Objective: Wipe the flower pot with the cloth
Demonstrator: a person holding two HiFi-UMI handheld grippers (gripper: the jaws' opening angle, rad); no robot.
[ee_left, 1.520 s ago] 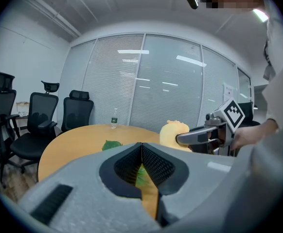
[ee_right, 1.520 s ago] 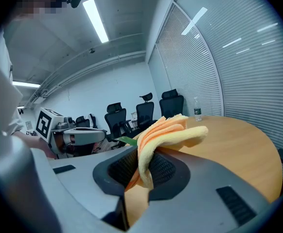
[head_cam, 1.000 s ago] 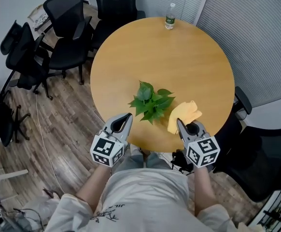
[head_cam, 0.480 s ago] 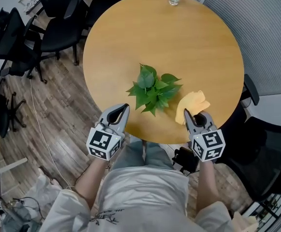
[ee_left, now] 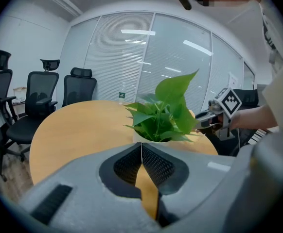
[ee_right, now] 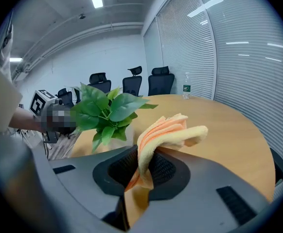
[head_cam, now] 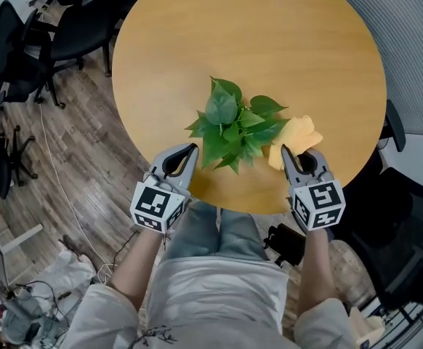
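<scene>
1. Head view: a person stands at the near edge of a round wooden desk point(head_cam: 270, 42) with tongs in each hand, both pointed toward the plant near that edge.
2. The flower pot point(ee_left: 139, 138) is hidden from above under a spray of glossy green leaves point(head_cam: 233, 118). Only the left gripper view shows it, as a pale, off-white strip below the foliage, standing upright on the desk.
3. The left tongs point(head_cam: 194, 147) hang just left of the leaves and clear of them. Their jaws are pressed together with nothing between them, and the desk's wood shows through the slot behind the ribbed black pads.
4. The right tongs point(head_cam: 284, 150) are clamped on the cloth point(head_cam: 299, 131), a soft yellow-orange towel bunched into loose ridges.
5. The cloth's free end flops forward past the tips, just right of the plant, and meets the outermost leaf as seen from above. Whether it rests on the desk cannot be told.
6. The right gripper view shows the cloth pinched into a narrow neck between the pads, then fanning out above them, with the plant to its left.
7. Black office chairs point(head_cam: 22, 35) stand on the wood-plank floor point(head_cam: 73, 158) beyond the desk's left side.
</scene>
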